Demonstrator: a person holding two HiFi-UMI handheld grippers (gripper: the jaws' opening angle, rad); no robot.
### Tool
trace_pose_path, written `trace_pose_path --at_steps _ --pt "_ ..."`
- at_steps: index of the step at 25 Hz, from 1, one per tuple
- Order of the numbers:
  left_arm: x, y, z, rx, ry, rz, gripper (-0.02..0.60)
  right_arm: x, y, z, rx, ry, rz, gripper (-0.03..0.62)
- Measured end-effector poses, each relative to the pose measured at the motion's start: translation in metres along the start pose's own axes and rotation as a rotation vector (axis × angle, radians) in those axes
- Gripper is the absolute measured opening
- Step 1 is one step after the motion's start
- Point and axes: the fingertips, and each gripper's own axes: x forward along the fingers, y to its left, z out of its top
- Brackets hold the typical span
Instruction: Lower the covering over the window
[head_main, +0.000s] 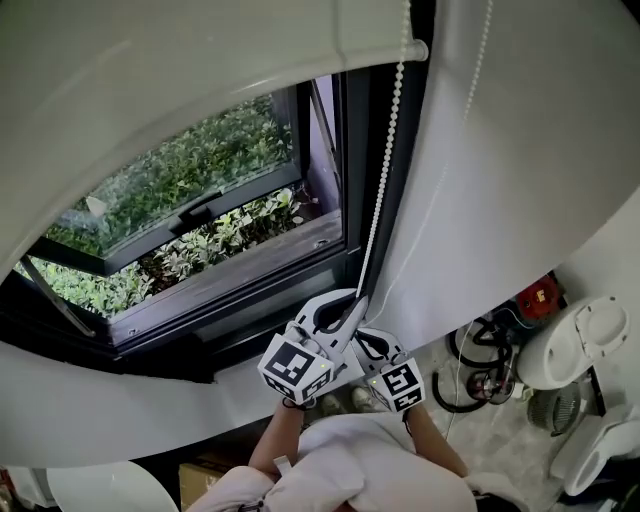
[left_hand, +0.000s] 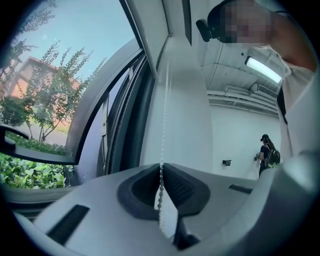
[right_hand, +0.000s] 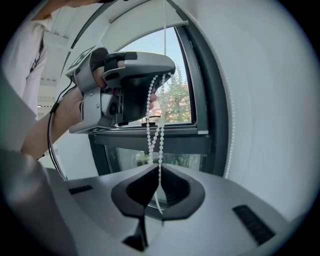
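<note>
bead chain (head_main: 385, 170): hangs at window (head_main: 200, 190) right edge, both tools clamped on it. left gripper (head_main: 352, 308) above, right gripper (head_main: 368, 340) just below, jaws near-closed. blind (head_main: 150, 90): high, glass mostly bare. risk: beads may slip through the grip; wrong strand would raise blind.

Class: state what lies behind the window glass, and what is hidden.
Behind the window glass are green leafy plants. The roller blind covers the upper window, so what lies there is unseen.
</note>
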Motion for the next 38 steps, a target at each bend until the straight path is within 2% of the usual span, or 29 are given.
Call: trace_pose_path --at_steps 3,6,11,18,22,26,30,32,33,34,38 --pt "-0.002 0.001 -0.007 0.003 0.003 0.005 0.025 -0.011 -0.003 0.001 0.022 -0.003 0.0 0.052" --pt "-0.003 0.002 -0.017 0.015 0.029 0.011 0.025 -0.028 -0.008 0.019 0.031 -0.039 -0.01 0.052" --pt "-0.006 0.002 -0.039 -0.005 0.06 0.016 0.025 -0.057 -0.019 0.069 -0.019 -0.123 -0.043 0.054" --pt "-0.004 0.0 -0.068 0.002 0.112 0.02 0.025 -0.089 -0.016 0.149 -0.063 -0.303 -0.03 0.071" --pt "-0.003 -0.002 -0.091 -0.006 0.152 0.017 0.025 -0.088 -0.011 0.189 -0.107 -0.383 -0.014 0.088" --pt "-0.005 -0.005 -0.112 -0.02 0.168 0.013 0.025 -0.075 -0.012 0.211 -0.152 -0.405 -0.012 0.114" --pt "-0.01 -0.004 -0.12 -0.039 0.15 0.018 0.025 -0.064 -0.011 0.221 -0.17 -0.414 -0.003 0.13" --pt "-0.011 -0.003 -0.12 -0.043 0.141 0.019 0.025 -0.061 -0.01 0.224 -0.165 -0.421 0.001 0.127" --pt "-0.011 -0.002 -0.12 -0.043 0.141 0.018 0.025 -0.06 -0.01 0.224 -0.154 -0.428 0.001 0.095" --pt "-0.011 -0.002 -0.12 -0.042 0.141 0.016 0.025 -0.059 -0.011 0.224 -0.135 -0.436 -0.002 0.013" --pt "-0.011 -0.003 -0.121 -0.037 0.14 0.014 0.025 -0.06 -0.014 0.221 -0.084 -0.484 -0.027 0.0"
